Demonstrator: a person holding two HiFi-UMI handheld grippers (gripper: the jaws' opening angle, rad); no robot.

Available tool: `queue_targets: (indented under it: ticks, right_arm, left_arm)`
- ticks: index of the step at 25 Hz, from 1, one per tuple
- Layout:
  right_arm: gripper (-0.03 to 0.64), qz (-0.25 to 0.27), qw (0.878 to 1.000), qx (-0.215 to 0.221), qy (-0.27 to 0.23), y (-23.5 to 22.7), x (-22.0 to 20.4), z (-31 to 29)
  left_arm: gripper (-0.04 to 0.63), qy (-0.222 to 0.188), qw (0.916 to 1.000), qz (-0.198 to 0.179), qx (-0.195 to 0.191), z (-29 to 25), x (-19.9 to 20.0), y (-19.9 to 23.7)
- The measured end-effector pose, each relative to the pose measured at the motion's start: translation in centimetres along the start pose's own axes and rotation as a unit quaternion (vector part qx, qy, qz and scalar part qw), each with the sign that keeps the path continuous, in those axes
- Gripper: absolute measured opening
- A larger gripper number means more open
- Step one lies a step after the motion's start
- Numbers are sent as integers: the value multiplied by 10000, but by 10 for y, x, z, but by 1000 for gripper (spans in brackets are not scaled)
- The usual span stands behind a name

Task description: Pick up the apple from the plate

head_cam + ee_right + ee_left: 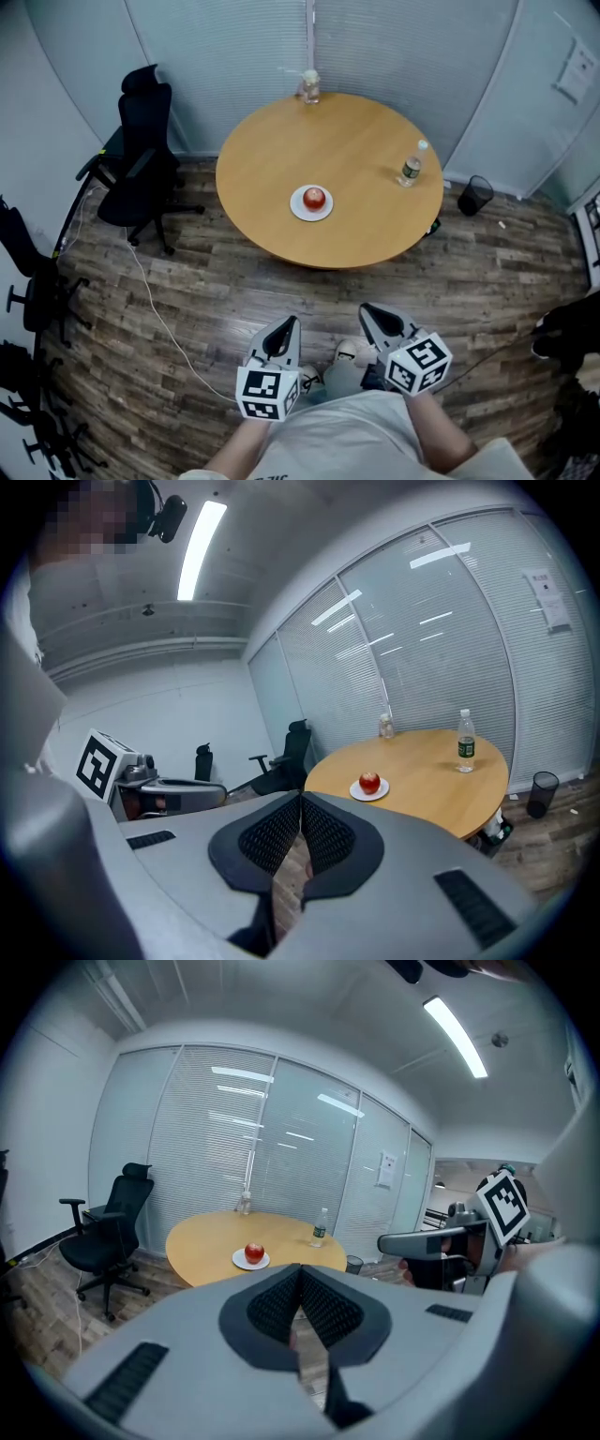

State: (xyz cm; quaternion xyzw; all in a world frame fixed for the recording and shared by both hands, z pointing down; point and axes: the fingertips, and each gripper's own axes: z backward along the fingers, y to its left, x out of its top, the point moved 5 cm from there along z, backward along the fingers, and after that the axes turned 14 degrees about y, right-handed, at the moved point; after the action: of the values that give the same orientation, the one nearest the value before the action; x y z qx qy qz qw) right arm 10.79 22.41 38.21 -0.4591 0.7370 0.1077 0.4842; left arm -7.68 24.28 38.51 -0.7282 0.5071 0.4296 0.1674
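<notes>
A red apple rests on a small white plate near the front of a round wooden table. The apple and the plate show far ahead in the left gripper view, and the apple on its plate in the right gripper view. My left gripper and right gripper are held close to the person's body, well short of the table. Both are shut with nothing between the jaws, seen at the left gripper and the right gripper.
A plastic water bottle stands at the table's right side and a glass jar at its far edge. A black office chair is left of the table, a black bin to its right. A cable runs over the wood floor.
</notes>
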Motion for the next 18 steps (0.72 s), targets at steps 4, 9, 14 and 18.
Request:
queue_targets:
  ticks: [4,9,14,18]
  right_arm:
    - [31,-40,10000,18,-10,-5,2,-10]
    - [31,-5,10000,56,7,-26,14,-33]
    - [31,119,9998,139,0,-54,44,-61]
    - [31,193,9997,169,11,-82,68,-82]
  left_arm:
    - [3,25,10000,12,-39,-9,3,6]
    - [3,18,10000,16,31,-30,16,19]
    - [3,-12,9998,118,146,-62,41,38]
    - [3,-66,9996,146,229,-89,66,48]
